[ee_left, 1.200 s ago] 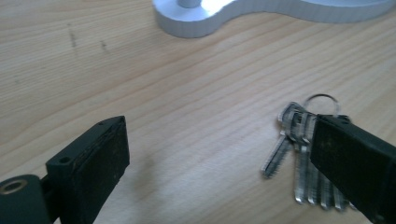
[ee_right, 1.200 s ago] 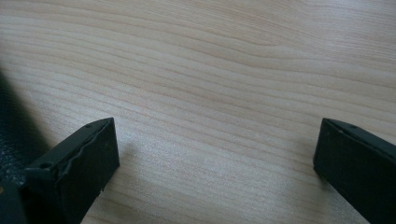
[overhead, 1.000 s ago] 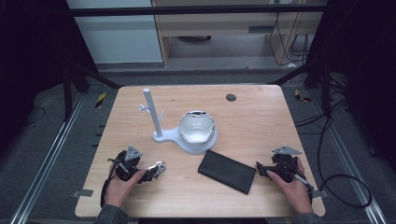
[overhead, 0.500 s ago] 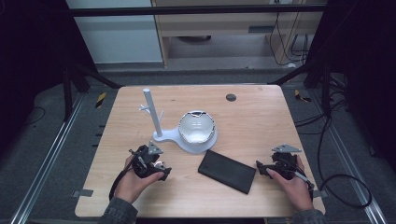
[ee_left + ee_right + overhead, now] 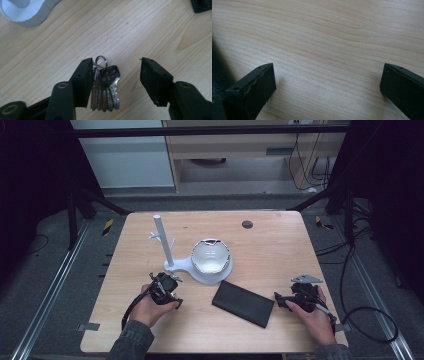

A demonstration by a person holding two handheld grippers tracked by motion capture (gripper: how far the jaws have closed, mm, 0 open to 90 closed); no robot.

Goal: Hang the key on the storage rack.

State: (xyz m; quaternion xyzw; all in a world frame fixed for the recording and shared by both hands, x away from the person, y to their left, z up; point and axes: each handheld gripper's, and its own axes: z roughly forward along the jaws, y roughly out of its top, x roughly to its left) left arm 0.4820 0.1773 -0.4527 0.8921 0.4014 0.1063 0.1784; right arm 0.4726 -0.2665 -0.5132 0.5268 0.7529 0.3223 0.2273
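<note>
A light wooden desk carries a white stand with an upright post at centre, a black flat pouch nearer right of it, keys near left, and a small dark disc far.

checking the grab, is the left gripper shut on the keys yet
Not yet: the left gripper is open. The keys lie against one jaw, with a gap to the other.

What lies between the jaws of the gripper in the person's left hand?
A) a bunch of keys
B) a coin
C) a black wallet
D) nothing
A: in the left gripper view, a bunch of keys lies on the wooden table between the open jaws.
</note>
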